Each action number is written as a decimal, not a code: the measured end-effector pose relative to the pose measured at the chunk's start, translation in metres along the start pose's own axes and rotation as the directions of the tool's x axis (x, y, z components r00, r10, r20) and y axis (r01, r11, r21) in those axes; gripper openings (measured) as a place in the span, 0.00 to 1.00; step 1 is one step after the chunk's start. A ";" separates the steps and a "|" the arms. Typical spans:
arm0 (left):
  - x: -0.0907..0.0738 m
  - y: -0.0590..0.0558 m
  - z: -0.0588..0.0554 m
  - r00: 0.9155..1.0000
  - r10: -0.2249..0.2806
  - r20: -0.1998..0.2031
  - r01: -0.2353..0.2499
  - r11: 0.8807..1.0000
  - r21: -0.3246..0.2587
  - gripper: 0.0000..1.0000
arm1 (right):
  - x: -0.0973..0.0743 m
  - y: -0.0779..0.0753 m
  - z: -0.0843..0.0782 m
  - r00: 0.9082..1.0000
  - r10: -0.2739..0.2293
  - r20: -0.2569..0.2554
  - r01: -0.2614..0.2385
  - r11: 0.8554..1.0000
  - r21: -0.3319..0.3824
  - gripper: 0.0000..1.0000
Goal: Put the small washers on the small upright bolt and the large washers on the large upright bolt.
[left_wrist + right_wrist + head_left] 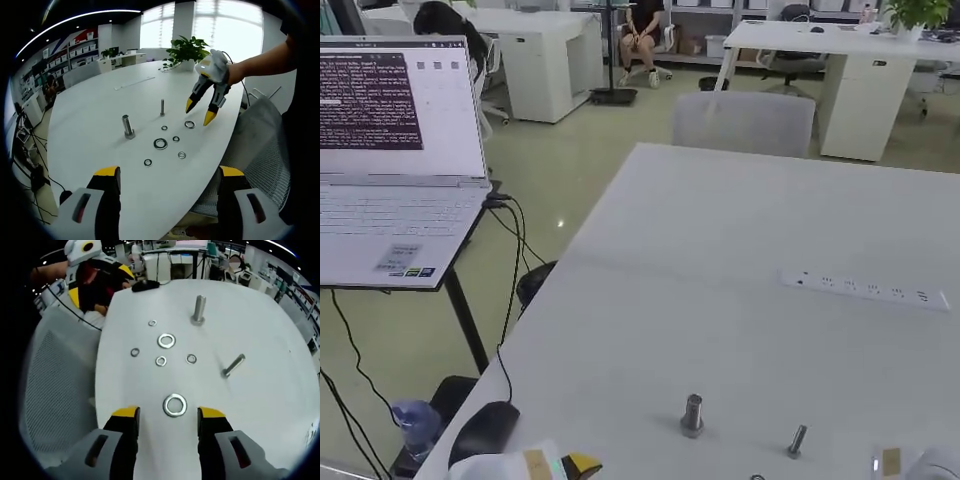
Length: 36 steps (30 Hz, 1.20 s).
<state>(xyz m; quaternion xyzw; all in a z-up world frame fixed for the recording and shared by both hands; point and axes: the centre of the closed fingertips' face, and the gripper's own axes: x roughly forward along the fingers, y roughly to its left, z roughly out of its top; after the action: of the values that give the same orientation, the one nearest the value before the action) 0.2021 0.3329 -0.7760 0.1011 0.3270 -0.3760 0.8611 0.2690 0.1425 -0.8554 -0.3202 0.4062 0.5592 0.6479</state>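
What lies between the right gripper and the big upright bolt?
In the right gripper view: a large washer just ahead of the right gripper, then small washers and a second large washer before the big bolt.

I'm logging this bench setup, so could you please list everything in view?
Table: one, white, under everything.
Large bolt: one, silver, upright on the table.
Small bolt: one, silver, upright near the large bolt.
Large washers: two, silver, flat on the table.
Small washers: four, silver, scattered around them.
Power strip: one, white, on the table.
Laptop: one, white, left of the table.
Chair: one, grey, at the table's far end.
Left gripper: one, yellow-tipped, open, over the table's edge.
Right gripper: one, yellow-tipped, open, by a large washer.
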 end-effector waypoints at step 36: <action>0.008 0.014 -0.011 0.998 0.023 -0.060 -0.016 0.993 0.116 0.79 | 0.021 -0.010 -0.007 0.984 0.008 -0.177 -0.039 0.985 -0.170 0.31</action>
<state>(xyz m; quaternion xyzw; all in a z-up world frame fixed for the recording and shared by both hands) 0.2111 0.3428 -0.7908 0.1652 0.3299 -0.3827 0.8470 0.2782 0.1446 -0.8780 -0.4185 0.4154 0.5695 0.5727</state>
